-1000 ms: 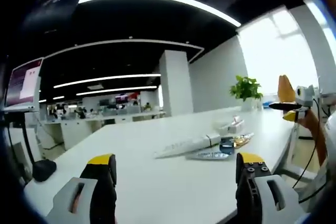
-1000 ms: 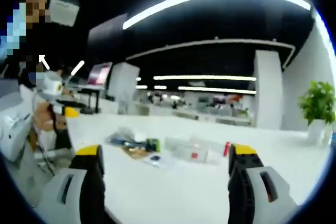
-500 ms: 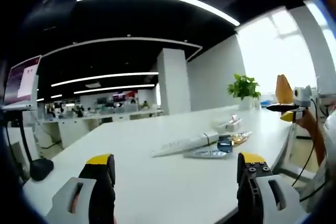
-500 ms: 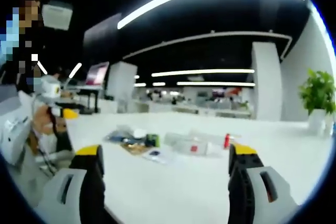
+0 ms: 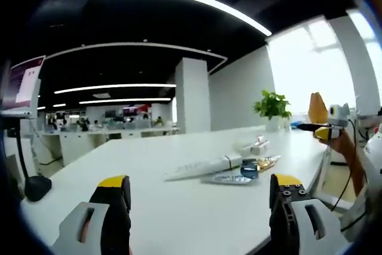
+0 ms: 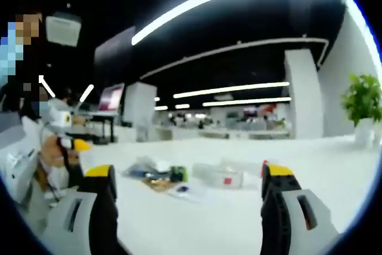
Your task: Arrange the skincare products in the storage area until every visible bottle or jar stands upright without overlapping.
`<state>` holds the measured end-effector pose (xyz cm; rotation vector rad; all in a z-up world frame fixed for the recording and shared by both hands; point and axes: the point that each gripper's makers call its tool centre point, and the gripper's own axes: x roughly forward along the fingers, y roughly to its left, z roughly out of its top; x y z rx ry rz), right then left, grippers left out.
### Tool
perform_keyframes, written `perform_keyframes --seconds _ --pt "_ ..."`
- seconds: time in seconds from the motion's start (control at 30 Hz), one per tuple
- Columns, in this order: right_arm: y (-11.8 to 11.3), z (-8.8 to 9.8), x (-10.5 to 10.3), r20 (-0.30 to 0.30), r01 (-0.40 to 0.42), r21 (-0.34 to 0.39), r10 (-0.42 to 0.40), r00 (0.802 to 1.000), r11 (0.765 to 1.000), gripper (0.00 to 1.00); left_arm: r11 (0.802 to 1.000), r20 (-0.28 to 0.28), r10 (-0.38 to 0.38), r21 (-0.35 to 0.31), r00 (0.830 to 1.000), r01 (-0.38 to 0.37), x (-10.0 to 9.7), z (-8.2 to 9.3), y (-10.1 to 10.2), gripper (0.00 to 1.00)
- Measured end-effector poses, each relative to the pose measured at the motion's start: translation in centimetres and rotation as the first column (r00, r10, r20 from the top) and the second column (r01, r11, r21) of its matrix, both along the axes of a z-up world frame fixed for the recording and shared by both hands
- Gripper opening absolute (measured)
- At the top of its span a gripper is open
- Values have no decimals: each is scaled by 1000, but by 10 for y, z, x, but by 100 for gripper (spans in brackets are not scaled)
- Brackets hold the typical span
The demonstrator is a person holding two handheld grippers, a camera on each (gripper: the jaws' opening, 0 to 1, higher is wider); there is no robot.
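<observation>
Skincare products lie in a loose cluster on the white table [image 5: 149,207]. A long white tube [image 5: 203,166] rests on its side, with a small dark jar [image 5: 249,169], a flat sachet [image 5: 230,178] and a gold packet [image 5: 267,160] beside it. From the other side I see a clear bottle [image 6: 224,175] lying down, a dark green jar [image 6: 177,174] and sachets [image 6: 182,190]. My left gripper [image 5: 200,207] is open, well short of the cluster. The right gripper [image 6: 188,207] is open too, with nothing between its jaws, and appears as a yellow-tipped tool [image 5: 322,131] beyond the table's edge.
A potted plant [image 5: 271,104] stands at the table's far end, also seen as a plant [image 6: 361,97]. A monitor on a stand [image 5: 24,85] rises at the left. A hand holds the other gripper [image 6: 70,143] at the table's left side. Bare tabletop lies between both grippers and the cluster.
Both cameras have shifted slightly, so the cluster sits a little differently in each view. Nothing on the table has moved, and both grippers stay open.
</observation>
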<state>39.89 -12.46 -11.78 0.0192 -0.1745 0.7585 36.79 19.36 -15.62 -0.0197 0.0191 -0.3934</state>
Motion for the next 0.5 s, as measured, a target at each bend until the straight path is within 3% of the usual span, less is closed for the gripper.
perform_keyframes --seconds 0.27,0.5 --pt "26 12 5 24 -47 -47 48 999 998 100 999 2 -36 -4 999 36 0 0 -9 99" --pt "52 6 7 6 -118 -138 120 993 983 100 999 -6 -50 -9 999 50 3 -2 -12 99"
